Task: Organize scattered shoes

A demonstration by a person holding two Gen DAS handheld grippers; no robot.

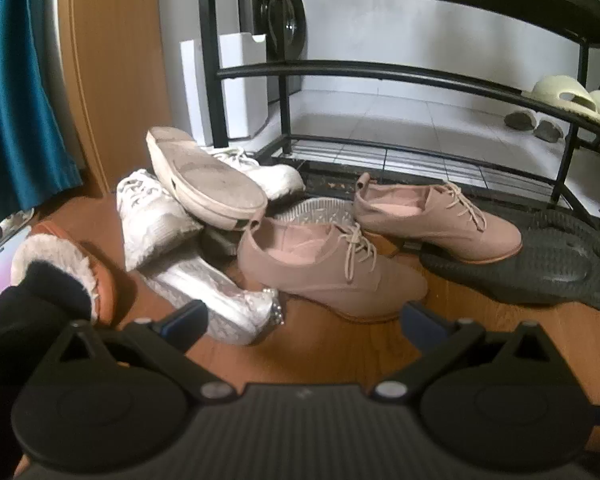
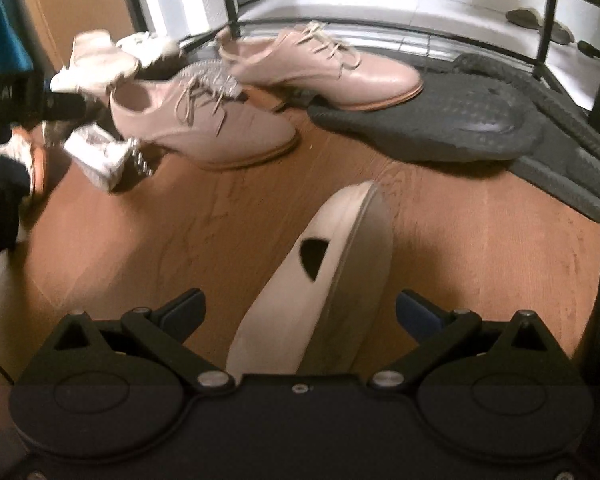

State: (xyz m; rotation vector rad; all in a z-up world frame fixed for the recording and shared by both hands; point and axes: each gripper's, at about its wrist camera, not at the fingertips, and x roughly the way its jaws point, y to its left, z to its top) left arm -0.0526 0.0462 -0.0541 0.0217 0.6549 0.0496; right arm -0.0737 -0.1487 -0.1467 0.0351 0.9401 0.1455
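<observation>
Facing the shoe pile, your left hand-held gripper (image 1: 302,322) hovers low over the wood floor (image 1: 332,344), fingers spread wide with nothing between them. Open floor lies just ahead of its tips; beyond that the pile crowds the space up to the black shoe rack (image 1: 380,70).

Your right hand-held gripper (image 2: 300,316) also stands apart. 1 cream clog (image 2: 320,280) lies between its fingers, on its side, long axis running away from you and tilted right; neither finger clearly touches it. Bare floor surrounds the clog on both sides, with the dark mat (image 2: 440,124) edging the far right.

Count from the left view:
- 2 tan lace-up heeled shoes: near one (image 1: 324,268) on the floor, far one (image 1: 440,220) with its toe on the mat. Both toes point right.
- 2 white sneakers (image 1: 152,216), partly buried.
- 1 cream clog, sole up (image 1: 204,184), leaning on the sneakers, long axis running left-back to right-front.
- 1 silvery flat shoe (image 1: 216,300), toe toward you.
- 1 fur-lined slipper (image 1: 60,264) at left edge.
- 2 pale slides (image 1: 568,96) on the rack's right end.
</observation>
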